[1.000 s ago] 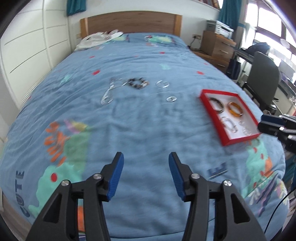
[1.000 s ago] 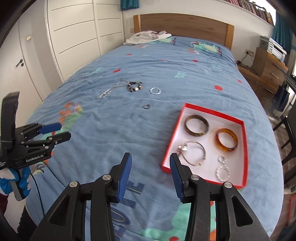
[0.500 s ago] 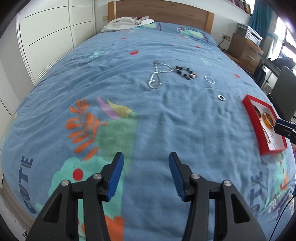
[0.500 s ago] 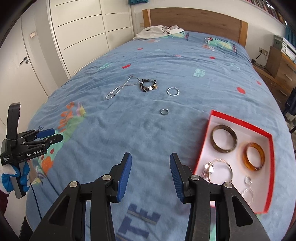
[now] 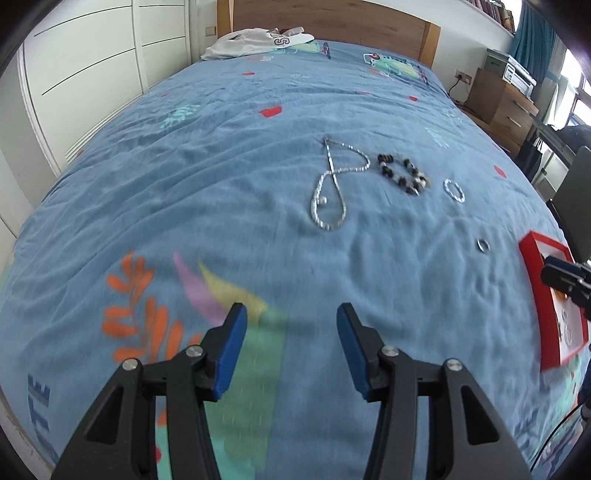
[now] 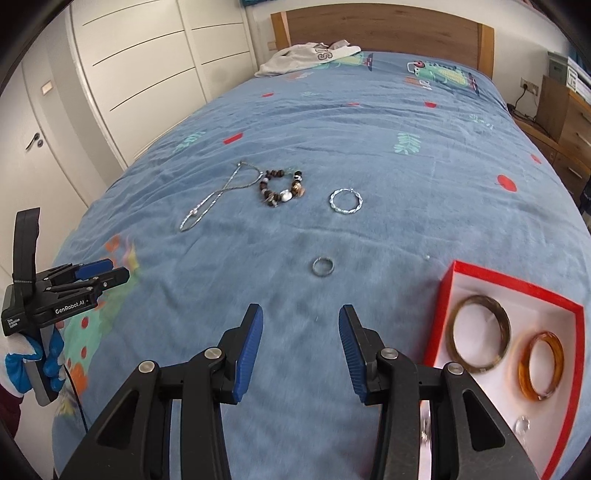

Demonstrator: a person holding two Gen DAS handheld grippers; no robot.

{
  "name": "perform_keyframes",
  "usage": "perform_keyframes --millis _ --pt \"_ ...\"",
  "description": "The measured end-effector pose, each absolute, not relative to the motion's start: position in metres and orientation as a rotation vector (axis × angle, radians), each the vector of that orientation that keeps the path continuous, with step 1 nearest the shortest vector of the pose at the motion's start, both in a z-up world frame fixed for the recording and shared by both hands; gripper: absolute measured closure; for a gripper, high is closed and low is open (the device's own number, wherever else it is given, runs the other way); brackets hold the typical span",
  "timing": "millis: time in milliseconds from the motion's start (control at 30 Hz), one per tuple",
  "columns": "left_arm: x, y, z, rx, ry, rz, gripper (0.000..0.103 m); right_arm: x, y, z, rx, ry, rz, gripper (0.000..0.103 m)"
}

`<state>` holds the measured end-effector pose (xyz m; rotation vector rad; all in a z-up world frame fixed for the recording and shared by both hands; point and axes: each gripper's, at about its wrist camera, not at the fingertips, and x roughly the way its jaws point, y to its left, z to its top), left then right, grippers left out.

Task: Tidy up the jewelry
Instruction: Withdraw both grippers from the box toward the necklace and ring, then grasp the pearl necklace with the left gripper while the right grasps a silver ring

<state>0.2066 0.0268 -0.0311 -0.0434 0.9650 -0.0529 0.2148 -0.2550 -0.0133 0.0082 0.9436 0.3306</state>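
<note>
On the blue bedspread lie a silver chain necklace (image 5: 332, 188) (image 6: 218, 197), a dark beaded bracelet (image 5: 402, 173) (image 6: 282, 188), a twisted silver hoop (image 5: 453, 190) (image 6: 345, 201) and a small ring (image 5: 482, 245) (image 6: 323, 266). A red box (image 6: 448, 291) (image 5: 530, 254) with a white inside holds a brown bangle (image 6: 478, 336), an amber bangle (image 6: 541, 365) and small silver pieces. My left gripper (image 5: 290, 314) is open and empty, short of the necklace. My right gripper (image 6: 301, 314) is open and empty, just short of the ring.
White clothing (image 6: 310, 55) lies by the wooden headboard (image 6: 376, 26). White wardrobe doors (image 6: 140, 74) run along the left of the bed. A wooden drawer unit (image 5: 498, 103) and a chair (image 5: 574, 199) stand to the right. A gloved hand (image 6: 33, 365) holds the left gripper.
Both grippers have moved forward over the bed and lower, so the loose jewelry looks larger. The left view swung left, leaving the red box at its right edge. Neither jaw opening changed.
</note>
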Motion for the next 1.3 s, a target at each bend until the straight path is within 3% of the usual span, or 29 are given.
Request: perform_keyframes --millis 467,1300 --pt "0.293 0.014 -0.036 -0.065 0.938 -0.09 0.054 0.267 -0.258 -0.033 0.034 0.957 0.306 0.06" --pt "0.339 0.003 -0.071 -0.059 0.968 -0.12 0.054 0.291 -0.243 -0.073 0.039 1.015 0.323 0.061"
